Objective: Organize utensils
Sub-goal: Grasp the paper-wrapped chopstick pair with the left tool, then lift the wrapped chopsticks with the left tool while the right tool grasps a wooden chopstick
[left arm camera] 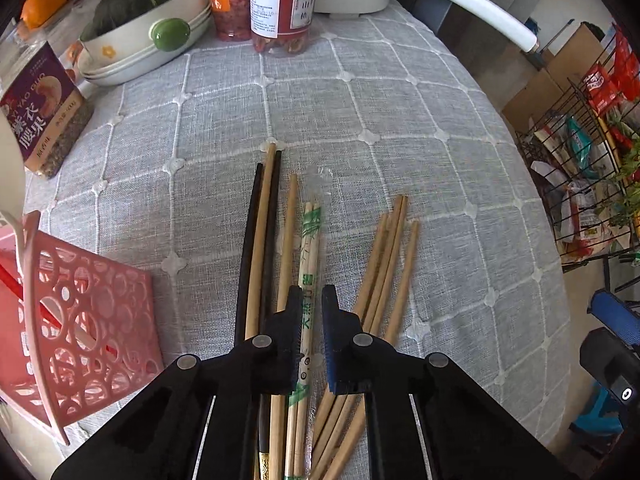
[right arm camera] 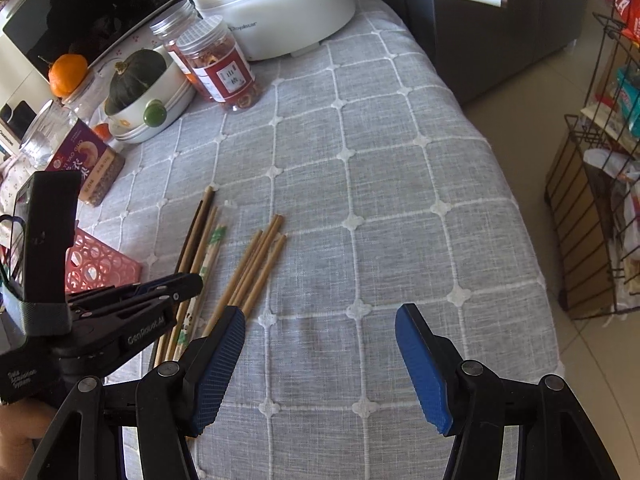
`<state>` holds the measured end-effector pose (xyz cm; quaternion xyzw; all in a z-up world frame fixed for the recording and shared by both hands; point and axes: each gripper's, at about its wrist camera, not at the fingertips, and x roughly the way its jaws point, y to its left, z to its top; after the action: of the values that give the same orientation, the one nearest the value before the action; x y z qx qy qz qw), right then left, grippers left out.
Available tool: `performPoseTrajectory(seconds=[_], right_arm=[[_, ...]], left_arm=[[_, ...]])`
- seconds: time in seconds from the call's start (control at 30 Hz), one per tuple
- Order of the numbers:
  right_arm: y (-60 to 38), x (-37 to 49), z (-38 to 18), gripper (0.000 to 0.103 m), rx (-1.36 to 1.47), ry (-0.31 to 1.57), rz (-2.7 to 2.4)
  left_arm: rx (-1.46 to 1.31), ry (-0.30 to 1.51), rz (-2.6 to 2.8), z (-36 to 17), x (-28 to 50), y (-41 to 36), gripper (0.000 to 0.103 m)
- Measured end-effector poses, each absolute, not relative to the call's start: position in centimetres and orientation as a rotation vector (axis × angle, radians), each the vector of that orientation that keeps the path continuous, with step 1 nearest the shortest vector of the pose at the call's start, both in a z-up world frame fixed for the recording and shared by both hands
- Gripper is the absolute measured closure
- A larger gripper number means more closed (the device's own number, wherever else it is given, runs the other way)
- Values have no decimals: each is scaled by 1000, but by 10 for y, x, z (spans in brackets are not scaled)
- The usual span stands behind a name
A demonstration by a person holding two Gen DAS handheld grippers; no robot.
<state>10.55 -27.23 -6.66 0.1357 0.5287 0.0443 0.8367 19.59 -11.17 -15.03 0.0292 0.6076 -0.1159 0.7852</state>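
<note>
Chopsticks all loose on the grey quilted tabletop (right arm camera: 360, 184), none visibly sorted yet. Three groups: two black chopsticks with plain wooden ones (left arm camera: 260, 240) on the left, a paper-wrapped disposable pair (left arm camera: 310, 248) in the middle, a fanned bundle of brown bamboo chopsticks (left arm camera: 390, 256) on the right.

Left tool (left arm camera: 311, 312): fingers nearly together, straddling the wrapped pair; contact or grip can't be confirmed. Right tool (right arm camera: 320, 344): spread wide, holding nothing, over bare cloth just right of the bamboo bundle.

Likely destination: pink perforated plastic basket (left arm camera: 92, 304), left of the pile; a red stick-like item shows through its holes, identity unclear. Judged early stage, nearly everything left.

Clutter at the far edge: stacked bowls with a dark green squash (left arm camera: 136, 0), two clear snack jars (left arm camera: 280, 4), white electric pot (right arm camera: 272, 12). All well apart from the chopsticks. Path to the basket looks open.
</note>
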Motion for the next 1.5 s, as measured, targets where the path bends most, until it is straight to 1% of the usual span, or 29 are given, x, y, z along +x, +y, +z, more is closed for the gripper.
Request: performPoseTrajectory(seconds=[0.37, 0.53, 0.67, 0.83, 1.0, 1.1, 1.3, 1.33, 1.5], right_arm=[[-276, 110, -72, 36, 283, 1135, 84], [-274, 112, -77, 36, 277, 1150, 79], [-273, 114, -77, 36, 275, 1150, 75], [-266, 117, -79, 36, 267, 1157, 79], [-252, 121, -86, 35, 259, 1180, 90], [-242, 125, -92, 36, 247, 1200, 98], [-222, 136, -110, 36, 236, 1247, 115], [-220, 138, -114, 36, 237, 1255, 118], [-207, 152, -127, 52, 248, 1287, 123]], left_arm=[[136, 1358, -227, -166, 222, -134, 91], [137, 1339, -226, -163, 222, -137, 93], [102, 1274, -257, -142, 203, -128, 93], [63, 1157, -294, -99, 175, -109, 93], [20, 1031, -323, -59, 139, -71, 93], [-30, 968, -324, -47, 119, -49, 93], [-103, 896, -331, -31, 105, -13, 93], [-105, 889, -334, -29, 104, -10, 93], [-105, 876, -337, -27, 102, 1, 93]])
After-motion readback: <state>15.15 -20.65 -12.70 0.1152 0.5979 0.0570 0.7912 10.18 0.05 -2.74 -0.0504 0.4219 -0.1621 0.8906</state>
